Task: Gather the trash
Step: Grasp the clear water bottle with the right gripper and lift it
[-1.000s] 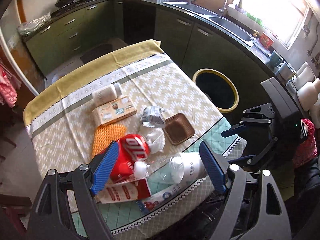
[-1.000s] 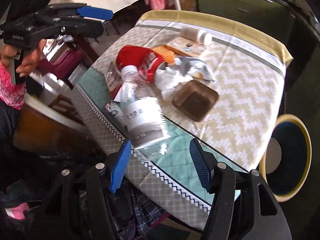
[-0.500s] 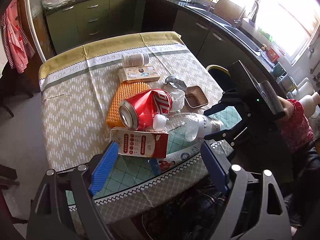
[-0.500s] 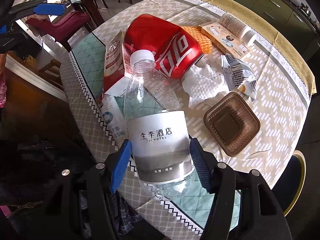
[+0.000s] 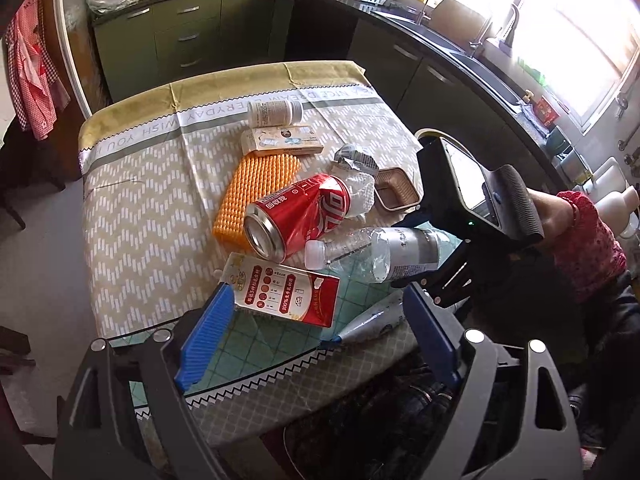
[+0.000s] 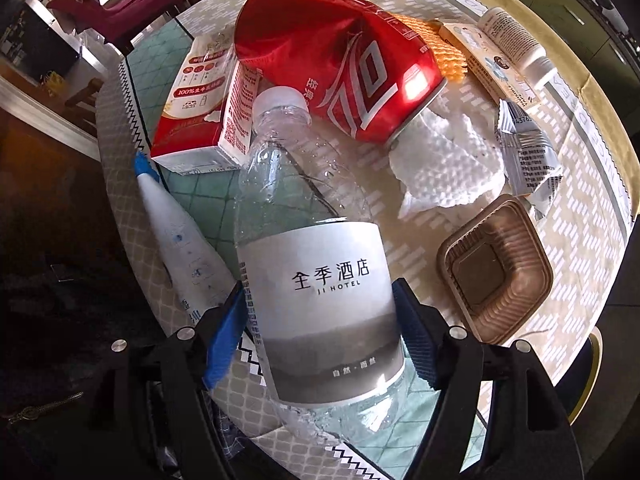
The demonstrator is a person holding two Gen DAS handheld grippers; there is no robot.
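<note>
Right wrist view shows the right gripper (image 6: 320, 340) pointing down over the clear water bottle (image 6: 312, 248), which lies on the bench (image 6: 592, 152) at lower centre of the frame. Its jaws are opening, with the labelled belly between the blue pads and not yet pinched. To grasp well, it should probably sink until the pads flank the label's widest part, then close squarely so the smooth plastic does not squirt out. The left gripper (image 5: 316, 340) hangs spread near the red milk carton (image 5: 288, 292), holding nothing.

Bottle (image 6: 316, 280) beside can (image 6: 340, 64)
</note>
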